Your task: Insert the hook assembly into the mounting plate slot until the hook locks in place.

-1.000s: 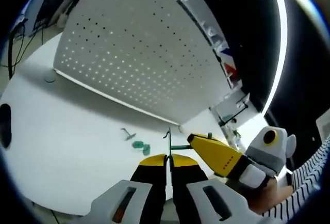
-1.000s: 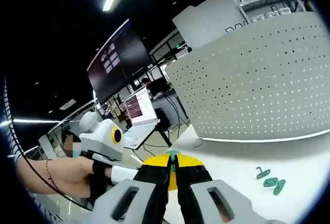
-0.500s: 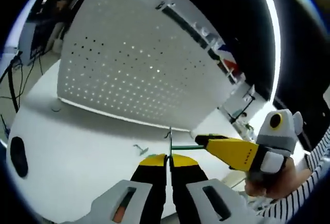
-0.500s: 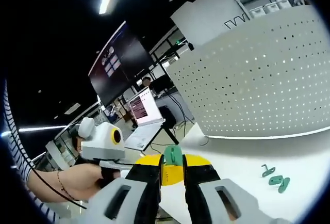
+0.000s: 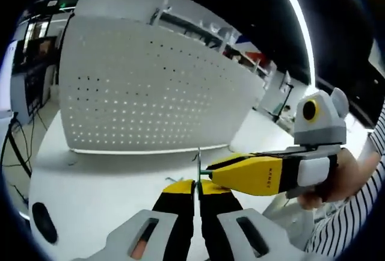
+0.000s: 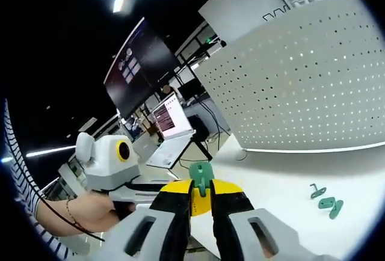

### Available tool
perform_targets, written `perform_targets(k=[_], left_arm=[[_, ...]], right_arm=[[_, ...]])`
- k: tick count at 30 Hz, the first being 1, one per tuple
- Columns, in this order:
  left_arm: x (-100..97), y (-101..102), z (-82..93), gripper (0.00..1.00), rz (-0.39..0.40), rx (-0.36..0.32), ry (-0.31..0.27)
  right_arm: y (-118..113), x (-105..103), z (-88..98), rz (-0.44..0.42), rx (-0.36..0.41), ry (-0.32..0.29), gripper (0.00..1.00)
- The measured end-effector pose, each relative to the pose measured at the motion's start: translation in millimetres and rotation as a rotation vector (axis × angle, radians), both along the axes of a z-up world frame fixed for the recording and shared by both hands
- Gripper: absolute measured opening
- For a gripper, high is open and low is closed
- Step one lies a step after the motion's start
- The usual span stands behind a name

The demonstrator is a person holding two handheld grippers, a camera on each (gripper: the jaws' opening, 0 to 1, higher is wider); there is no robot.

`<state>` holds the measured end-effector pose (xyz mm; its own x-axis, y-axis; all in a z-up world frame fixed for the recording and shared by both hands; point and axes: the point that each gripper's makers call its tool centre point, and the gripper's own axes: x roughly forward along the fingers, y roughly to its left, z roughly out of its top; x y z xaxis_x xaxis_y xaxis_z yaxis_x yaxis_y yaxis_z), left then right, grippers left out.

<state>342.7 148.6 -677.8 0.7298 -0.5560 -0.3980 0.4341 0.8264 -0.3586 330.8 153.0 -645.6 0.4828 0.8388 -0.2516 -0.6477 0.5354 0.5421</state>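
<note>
Your left tool [image 5: 197, 184] pinches a thin hook [image 5: 197, 166]; your right tool [image 6: 201, 190] pinches the green plate [image 6: 200, 175]. Spare green pieces [image 6: 326, 201] lie on the desk [image 6: 283, 180] by the pegboard [image 6: 301, 86].

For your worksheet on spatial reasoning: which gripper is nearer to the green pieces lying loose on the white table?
Right. The right gripper has the loose green pieces on the table beside it; the left gripper meets it on its far side.

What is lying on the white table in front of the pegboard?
Three small green parts lie on the white table below the pegboard. The table area under the right hand-held gripper is covered.
</note>
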Motion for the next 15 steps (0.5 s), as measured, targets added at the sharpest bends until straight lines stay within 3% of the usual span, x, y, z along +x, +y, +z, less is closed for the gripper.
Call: perform_targets(k=[15], left_arm=[[-1.0, -3.1, 4.1, 0.01, -0.034, 0.052, -0.053]], right_arm=[[2.2, -2.9, 2.8, 0.001, 0.0, -0.021, 0.03]])
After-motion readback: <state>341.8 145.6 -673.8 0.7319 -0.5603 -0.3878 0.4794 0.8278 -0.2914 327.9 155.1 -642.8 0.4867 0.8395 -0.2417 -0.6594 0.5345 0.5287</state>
